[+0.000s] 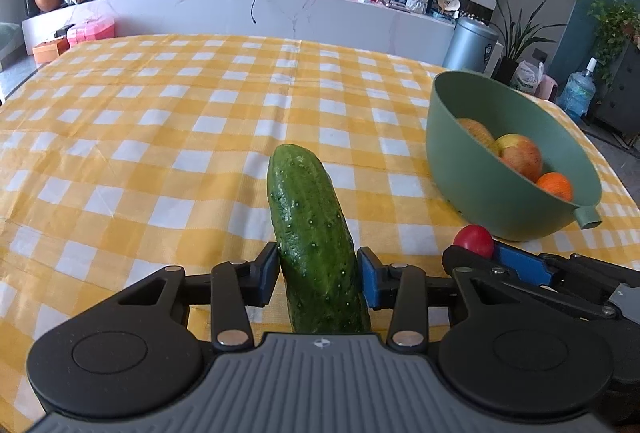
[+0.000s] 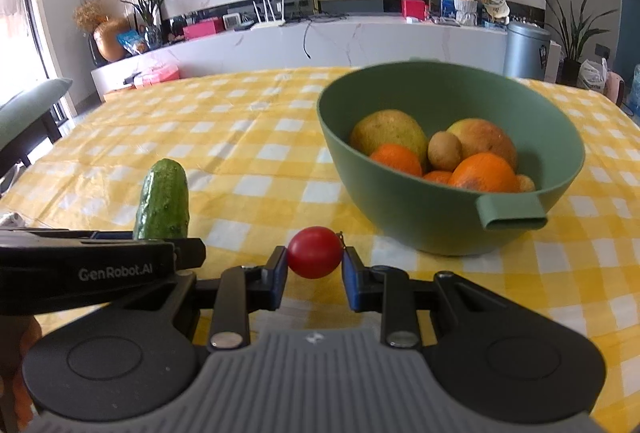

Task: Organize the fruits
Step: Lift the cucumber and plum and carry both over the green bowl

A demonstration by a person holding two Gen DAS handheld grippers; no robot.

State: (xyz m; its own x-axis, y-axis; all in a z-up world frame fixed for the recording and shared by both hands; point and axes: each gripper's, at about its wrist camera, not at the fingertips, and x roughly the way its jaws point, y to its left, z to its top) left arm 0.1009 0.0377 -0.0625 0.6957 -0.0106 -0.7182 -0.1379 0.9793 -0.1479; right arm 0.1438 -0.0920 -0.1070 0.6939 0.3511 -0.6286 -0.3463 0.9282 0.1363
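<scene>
My left gripper (image 1: 318,275) is shut on a green cucumber (image 1: 308,225) that sticks out forward above the table; the cucumber also shows in the right wrist view (image 2: 164,199). My right gripper (image 2: 315,267) is shut on a small red tomato (image 2: 315,252), held above the table just in front of a green bowl (image 2: 440,225). The tomato also shows in the left wrist view (image 1: 474,240), beside the bowl (image 1: 472,173). The bowl holds several fruits: oranges (image 2: 484,173), an apple (image 2: 486,135), a kiwi (image 2: 444,150) and a yellowish pear (image 2: 386,131).
A yellow and white checked tablecloth (image 1: 180,137) covers the table. Behind the table stands a white marble TV counter (image 1: 240,9) with boxes, plants and a router. A grey bin (image 1: 470,43) stands at the far right. A green chair (image 2: 28,109) is at the left.
</scene>
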